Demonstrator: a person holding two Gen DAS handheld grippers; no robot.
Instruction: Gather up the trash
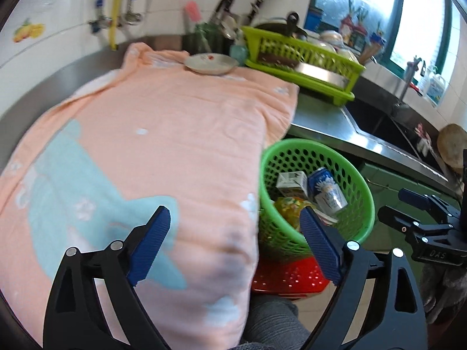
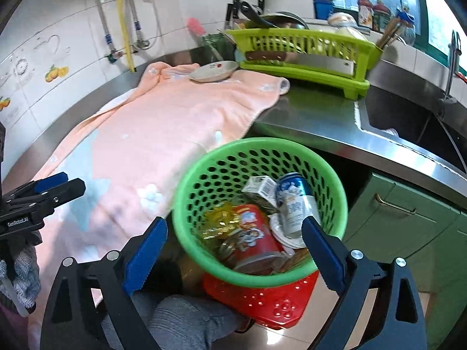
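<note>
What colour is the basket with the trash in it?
Bright green basket, full of round holes; the right wrist view shows it best.

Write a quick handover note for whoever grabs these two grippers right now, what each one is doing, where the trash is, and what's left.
Left gripper: open, empty, over the peach towel's edge.
Right gripper: open, empty, above the green basket.
Trash: milk carton, blue can, red snack tub and yellow wrapper are in the basket, which sits on a red stool beside the counter.
Done: no trash shows on the towel.
Left: the plate at the towel's far end appears empty; check it, and anywhere out of view.
</note>
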